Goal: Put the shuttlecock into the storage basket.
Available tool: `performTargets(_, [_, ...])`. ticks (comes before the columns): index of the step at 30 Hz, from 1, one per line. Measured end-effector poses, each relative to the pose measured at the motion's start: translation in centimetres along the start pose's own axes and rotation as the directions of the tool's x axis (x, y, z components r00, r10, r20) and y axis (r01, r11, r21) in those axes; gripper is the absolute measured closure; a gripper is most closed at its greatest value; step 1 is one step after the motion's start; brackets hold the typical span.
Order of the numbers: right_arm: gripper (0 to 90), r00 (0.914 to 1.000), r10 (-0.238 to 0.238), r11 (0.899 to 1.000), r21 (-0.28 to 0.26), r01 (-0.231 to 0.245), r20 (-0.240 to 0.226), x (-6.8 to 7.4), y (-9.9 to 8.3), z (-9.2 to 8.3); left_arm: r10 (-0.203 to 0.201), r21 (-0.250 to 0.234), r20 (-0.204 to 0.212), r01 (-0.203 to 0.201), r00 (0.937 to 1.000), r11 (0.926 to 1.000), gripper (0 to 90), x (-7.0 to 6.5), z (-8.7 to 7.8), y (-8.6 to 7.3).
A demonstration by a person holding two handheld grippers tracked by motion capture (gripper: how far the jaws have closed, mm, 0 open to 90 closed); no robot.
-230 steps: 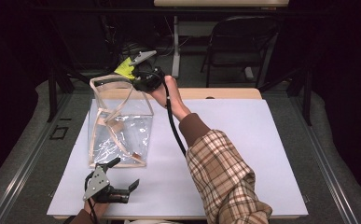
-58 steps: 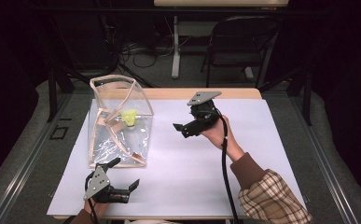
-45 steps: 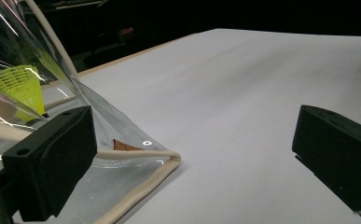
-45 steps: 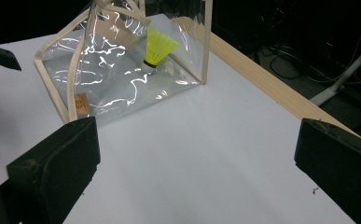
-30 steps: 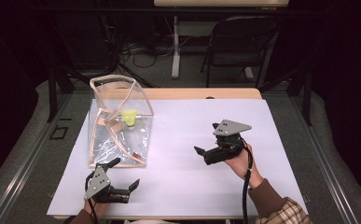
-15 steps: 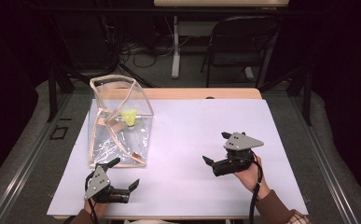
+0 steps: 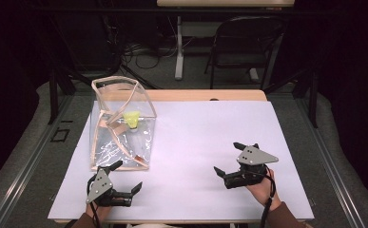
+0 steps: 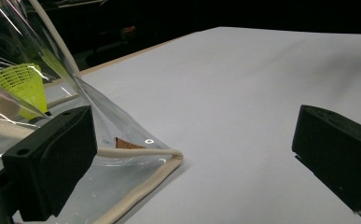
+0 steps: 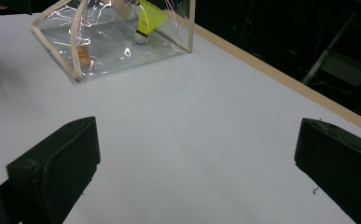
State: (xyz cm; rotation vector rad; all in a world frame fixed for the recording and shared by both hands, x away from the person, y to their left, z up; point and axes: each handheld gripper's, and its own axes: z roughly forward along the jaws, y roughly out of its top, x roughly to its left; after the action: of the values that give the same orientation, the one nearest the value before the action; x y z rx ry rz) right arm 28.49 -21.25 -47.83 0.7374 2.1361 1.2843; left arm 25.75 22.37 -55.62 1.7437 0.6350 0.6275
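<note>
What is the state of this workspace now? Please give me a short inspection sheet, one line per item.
Surface: white table top, flat, no stains seen.
Job's things: clear bag with beige trim stands open at the far left; yellow shuttlecock lies inside it.
Clutter: nothing seen.
Grippers: left tool open, low near the bag's front edge, holding nothing; right tool open, low over the table at the near right, holding nothing.
Cables: one black cable trails from the right tool toward the person.
Surroundings: dark room, folding chair and floor cables beyond the table.
</note>
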Motion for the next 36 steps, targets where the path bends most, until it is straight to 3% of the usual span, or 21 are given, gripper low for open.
performTargets(13, [0.0,0.9995,0.013,0.999,-0.039,-0.012,0.028,0.1,-2.7,-1.7,0.000,0.007,0.001,0.000,1.0000,1.0000,0.0,0.0,0.1,0.0])
performTargets(36, [0.0,0.9991,-0.019,0.997,-0.078,0.022,0.038,1.3,-7.1,-3.7,-0.002,0.009,0.002,0.002,1.0000,1.0000,0.0,0.0,0.1,-0.1])
